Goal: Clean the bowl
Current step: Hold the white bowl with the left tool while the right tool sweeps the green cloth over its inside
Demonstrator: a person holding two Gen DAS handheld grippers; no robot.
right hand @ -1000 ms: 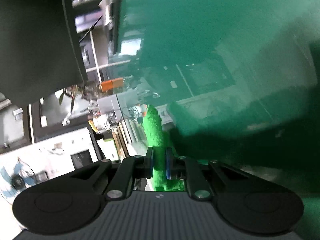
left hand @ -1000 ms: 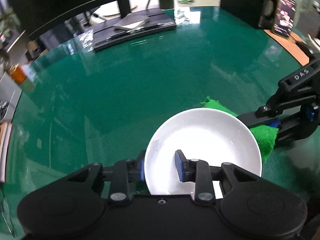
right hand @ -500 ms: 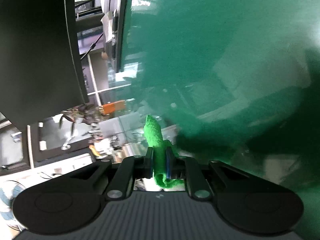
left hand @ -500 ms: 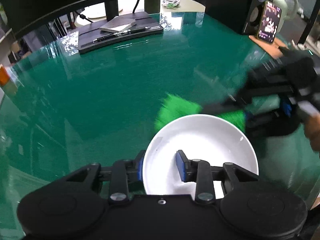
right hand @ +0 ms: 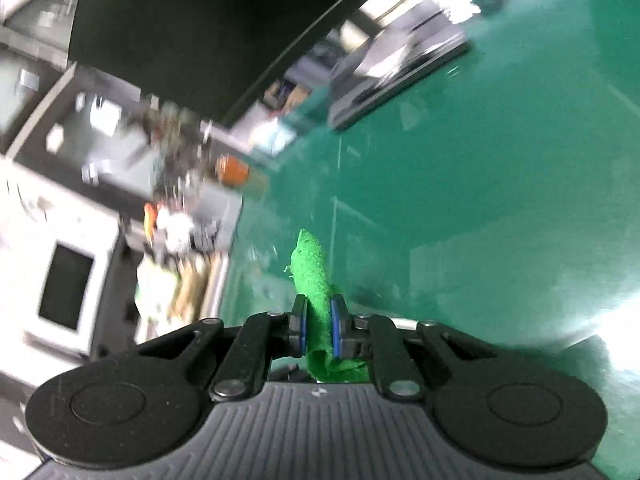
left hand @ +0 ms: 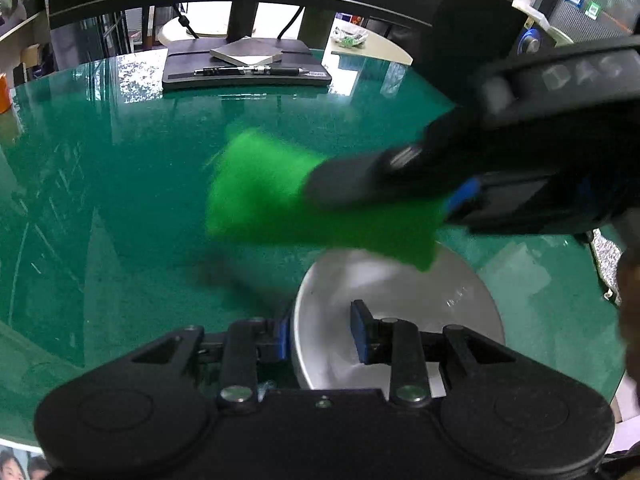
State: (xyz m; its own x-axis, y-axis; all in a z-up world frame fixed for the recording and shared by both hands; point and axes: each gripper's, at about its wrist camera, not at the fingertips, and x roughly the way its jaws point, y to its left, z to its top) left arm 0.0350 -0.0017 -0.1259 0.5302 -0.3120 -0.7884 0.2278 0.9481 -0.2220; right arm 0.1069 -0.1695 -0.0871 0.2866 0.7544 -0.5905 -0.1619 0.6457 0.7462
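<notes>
A white bowl (left hand: 400, 292) rests on the green table. My left gripper (left hand: 320, 330) is shut on the bowl's near rim, one finger outside and one inside. My right gripper (right hand: 319, 326) is shut on a bright green cloth (right hand: 314, 276). In the left wrist view the right gripper (left hand: 400, 196) comes in from the right, raised above the bowl's far rim, and the cloth (left hand: 288, 196) hangs from it, blurred by motion. The cloth's lower corner overlaps the bowl's far edge.
A black tray (left hand: 244, 70) with a pen and a flat grey pad sits at the table's far edge, below a large dark monitor. An orange object (left hand: 4, 92) stands at the far left. Shelves and clutter lie beyond the table's left edge (right hand: 172, 200).
My right gripper has lifted the green cloth from beside the bowl and swung it up and left over the bowl's far rim. My left gripper keeps its hold on the bowl.
</notes>
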